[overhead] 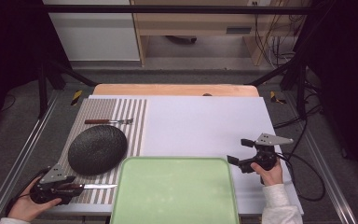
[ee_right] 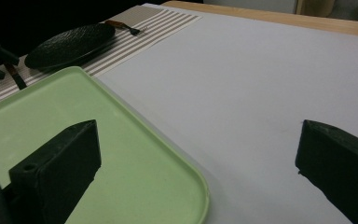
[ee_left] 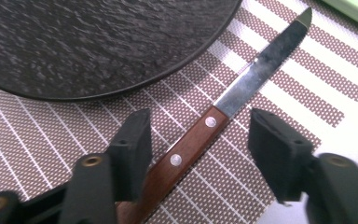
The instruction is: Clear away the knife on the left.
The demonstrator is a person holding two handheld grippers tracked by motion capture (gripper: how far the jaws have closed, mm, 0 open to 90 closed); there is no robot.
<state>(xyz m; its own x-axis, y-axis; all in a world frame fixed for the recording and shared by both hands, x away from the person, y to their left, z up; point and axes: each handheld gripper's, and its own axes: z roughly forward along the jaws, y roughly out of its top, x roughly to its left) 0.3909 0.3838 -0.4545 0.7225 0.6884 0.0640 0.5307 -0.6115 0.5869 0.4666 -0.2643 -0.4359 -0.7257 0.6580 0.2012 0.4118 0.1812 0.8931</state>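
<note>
Lab recording setup: black metal frame (overhead: pixel 177 8) around table (overhead: pixel 205 121), loose cables (overhead: pixel 272 46) behind, grey carpet floor (overhead: pixel 23 121), plain cabinets (overhead: pixel 98 32).

The knife (ee_left: pixel 200 140) lies on the striped placemat (ee_left: pixel 303 79) between the jaws of the left gripper (ee_left: pixel 200 154), its blade pointing away from it. The plate (ee_left: pixel 88 42) sits just beyond, the fork (overhead: pixel 109 121) behind that, and the tray (overhead: pixel 175 191) beside the mat.
</note>
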